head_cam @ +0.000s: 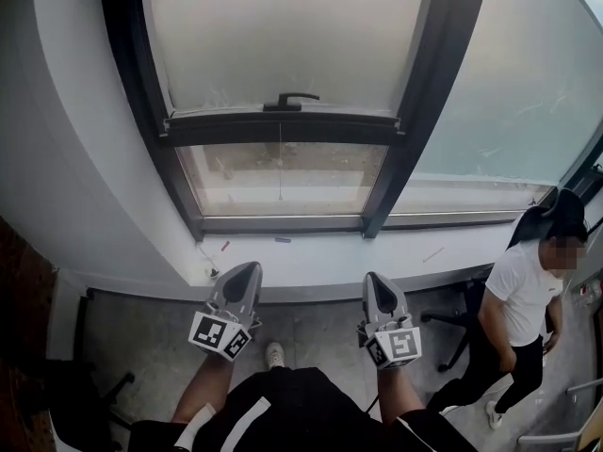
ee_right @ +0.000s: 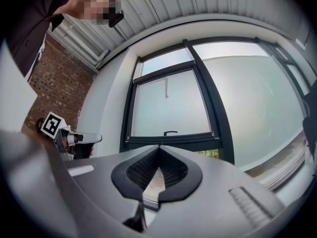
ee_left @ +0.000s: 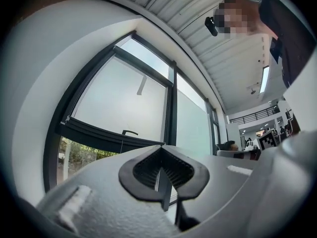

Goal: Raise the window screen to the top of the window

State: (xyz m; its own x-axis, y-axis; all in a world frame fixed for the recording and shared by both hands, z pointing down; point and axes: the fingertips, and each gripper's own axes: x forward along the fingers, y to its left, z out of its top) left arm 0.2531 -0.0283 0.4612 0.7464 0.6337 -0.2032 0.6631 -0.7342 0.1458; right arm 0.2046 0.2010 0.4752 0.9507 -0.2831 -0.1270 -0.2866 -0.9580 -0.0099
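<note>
currently left tongs (head_cam: 247,273) and right tongs (head_cam: 375,282), both closed empty, face the window screen (head_cam: 283,40).

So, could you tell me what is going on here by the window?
A person stands facing the window with a gripper in each hand. The left gripper and right gripper are both shut and empty, held side by side short of the window sill. The window screen covers most of the pane, its bottom bar and handle sitting low, with a clear strip beneath. Raising it has not yet begun. Another person in a white shirt stands to the right.
</note>
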